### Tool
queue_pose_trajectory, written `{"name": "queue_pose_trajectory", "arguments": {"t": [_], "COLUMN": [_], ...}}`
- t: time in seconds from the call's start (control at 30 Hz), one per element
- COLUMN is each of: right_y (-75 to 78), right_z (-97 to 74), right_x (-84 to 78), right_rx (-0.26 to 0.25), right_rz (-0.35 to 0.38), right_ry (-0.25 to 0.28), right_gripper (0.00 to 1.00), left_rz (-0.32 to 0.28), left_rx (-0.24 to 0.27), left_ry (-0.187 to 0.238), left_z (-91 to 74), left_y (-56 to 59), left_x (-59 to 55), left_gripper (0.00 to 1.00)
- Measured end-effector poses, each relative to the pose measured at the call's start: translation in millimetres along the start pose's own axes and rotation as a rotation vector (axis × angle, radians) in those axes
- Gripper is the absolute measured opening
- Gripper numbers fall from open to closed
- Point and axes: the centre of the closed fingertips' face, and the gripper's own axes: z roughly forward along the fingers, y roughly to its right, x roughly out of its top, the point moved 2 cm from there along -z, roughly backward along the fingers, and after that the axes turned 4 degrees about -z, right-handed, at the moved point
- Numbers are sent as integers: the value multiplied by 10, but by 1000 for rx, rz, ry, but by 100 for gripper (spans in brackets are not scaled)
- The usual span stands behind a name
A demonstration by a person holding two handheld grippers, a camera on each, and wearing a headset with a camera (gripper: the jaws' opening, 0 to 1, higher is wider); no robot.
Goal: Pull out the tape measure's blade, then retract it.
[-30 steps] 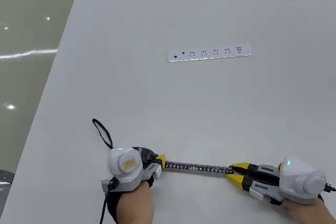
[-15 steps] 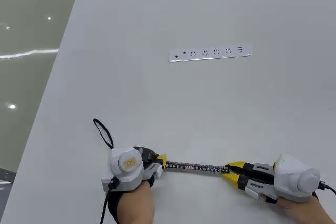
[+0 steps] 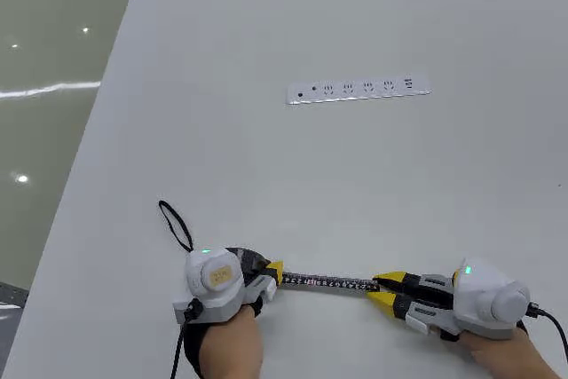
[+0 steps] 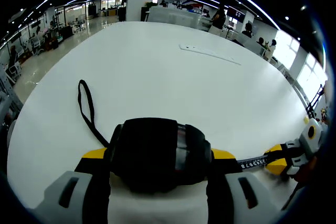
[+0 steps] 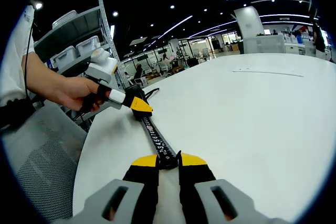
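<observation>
Over on the left, a black wrist strap (image 3: 175,224) is lying looped on the white table (image 3: 222,130), trailing from the tape measure (image 3: 248,264). The left gripper (image 4: 158,156) is clamping that black case between its yellow-tipped jaws, near the table's front edge. The blade (image 3: 327,282) is stretching out flat to the right, and the right gripper (image 3: 382,288) is pinching its end, jaws closed tight on it. Farther back, well apart, a white power strip (image 3: 358,89) is lying flat.
</observation>
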Motion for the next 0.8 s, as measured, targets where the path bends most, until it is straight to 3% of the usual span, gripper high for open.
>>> {"name": "queue_pose_trajectory", "arguments": {"t": [0.27, 0.8], "right_y": [-5, -80], "right_z": [22, 246], "right_x": [3, 67], "right_rx": [5, 32], "right_rz": [3, -10], "right_ry": [-4, -10], "right_gripper": [13, 13], "left_rz": [-1, 1], "left_rx": [-1, -2], "left_ry": [2, -2], "left_z": [0, 3], "left_y": [3, 0], "left_x": [2, 0], "left_gripper": [73, 73]}}
